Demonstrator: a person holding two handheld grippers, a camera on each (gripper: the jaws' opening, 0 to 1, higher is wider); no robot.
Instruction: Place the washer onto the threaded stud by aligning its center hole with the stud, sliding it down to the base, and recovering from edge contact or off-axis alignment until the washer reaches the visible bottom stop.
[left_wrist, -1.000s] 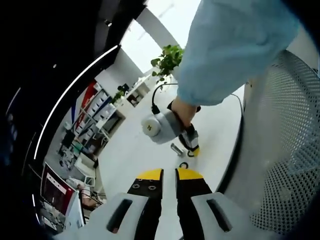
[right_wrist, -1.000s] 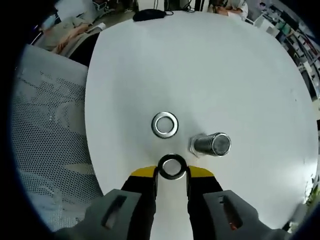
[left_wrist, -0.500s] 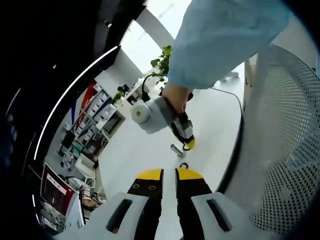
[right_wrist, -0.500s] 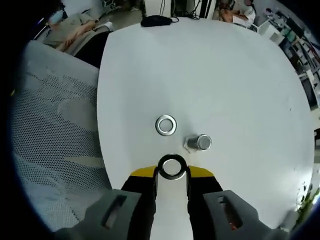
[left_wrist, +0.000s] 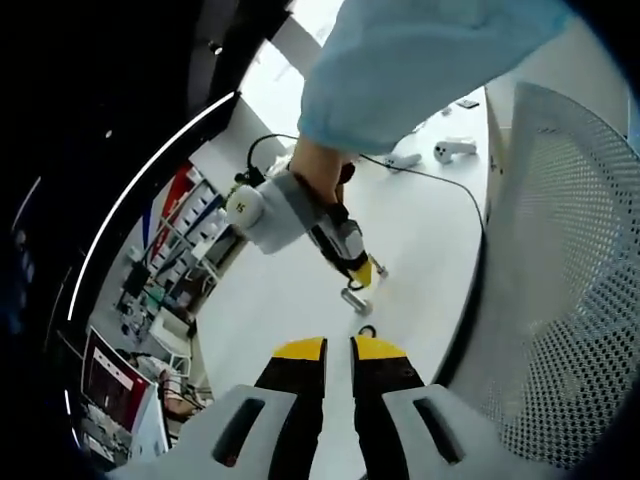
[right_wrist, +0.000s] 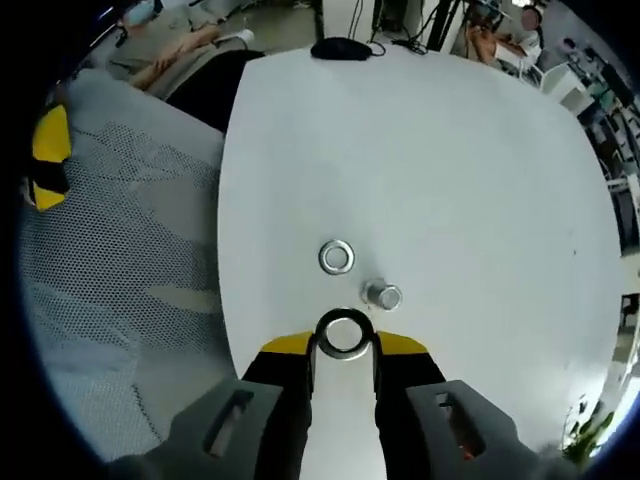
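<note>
Two washers show in the right gripper view: one washer (right_wrist: 343, 334) is pinched between the yellow-tipped jaws of the right gripper (right_wrist: 343, 346), held flat with its hole facing the camera, and a second washer (right_wrist: 336, 257) lies flat on the white table (right_wrist: 450, 180), well clear of the jaws. The threaded stud (right_wrist: 383, 296) stands upright on the table just beyond and slightly right of the held washer, close to it but apart, and beside the loose washer. A grey mesh chair back (right_wrist: 110, 260) sits along the table's left edge. In the left gripper view, the left gripper (left_wrist: 338, 350) has its jaws close together with only a narrow slit between them and nothing held, so it looks closed, though the gap makes that hard to be sure of. Ahead of it a hand (left_wrist: 318, 170) in a pale blue sleeve (left_wrist: 420, 60) holds the right gripper (left_wrist: 362, 274) tilted down over the stud (left_wrist: 353, 299), its yellow tips just above the stud's top.
</note>
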